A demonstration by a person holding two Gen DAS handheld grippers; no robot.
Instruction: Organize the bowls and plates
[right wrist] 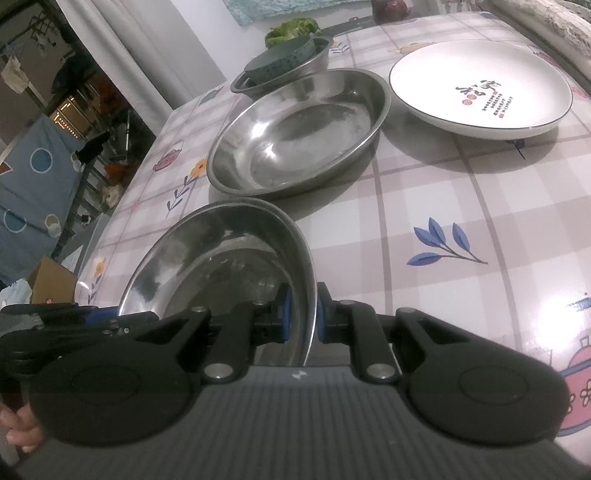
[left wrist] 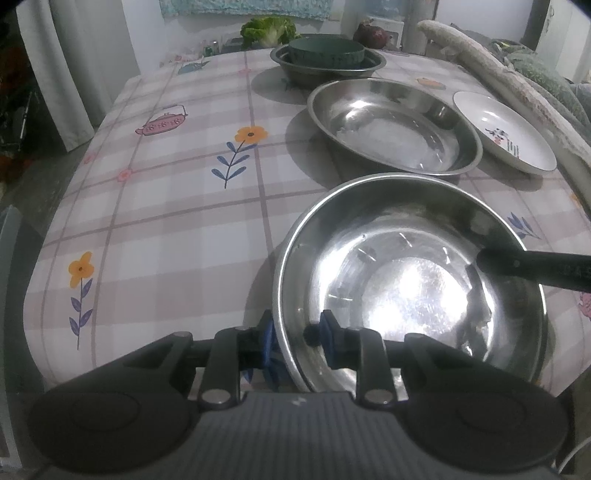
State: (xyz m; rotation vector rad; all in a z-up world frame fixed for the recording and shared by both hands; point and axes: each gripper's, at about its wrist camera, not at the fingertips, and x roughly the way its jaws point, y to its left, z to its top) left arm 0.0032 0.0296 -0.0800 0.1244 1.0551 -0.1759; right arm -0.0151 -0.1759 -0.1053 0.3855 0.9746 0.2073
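A near steel bowl (left wrist: pixel 410 280) (right wrist: pixel 221 266) sits at the table's front edge. My left gripper (left wrist: pixel 301 345) is shut on its near-left rim, one blue pad inside and one outside. My right gripper (right wrist: pixel 303 317) is shut on its right rim, and one of its fingers (left wrist: pixel 532 267) shows reaching into the bowl. Behind it lies a wide steel plate (left wrist: pixel 395 125) (right wrist: pixel 299 133). A white plate with printed characters (left wrist: pixel 506 131) (right wrist: pixel 480 85) lies to the right. At the back a dark green bowl (left wrist: pixel 327 50) (right wrist: pixel 280 59) sits inside another steel bowl (left wrist: pixel 295 68) (right wrist: pixel 314 64).
The table has a checked flowered cloth (left wrist: pixel 177 206) (right wrist: pixel 443 206). Lettuce (left wrist: pixel 269 29) and a dark red vegetable (left wrist: pixel 371 35) lie at the far edge. Rolled fabric (left wrist: pixel 517 85) runs along the right side. White curtains (left wrist: pixel 62 74) hang left. The left gripper (right wrist: pixel 74 325) is visible at left.
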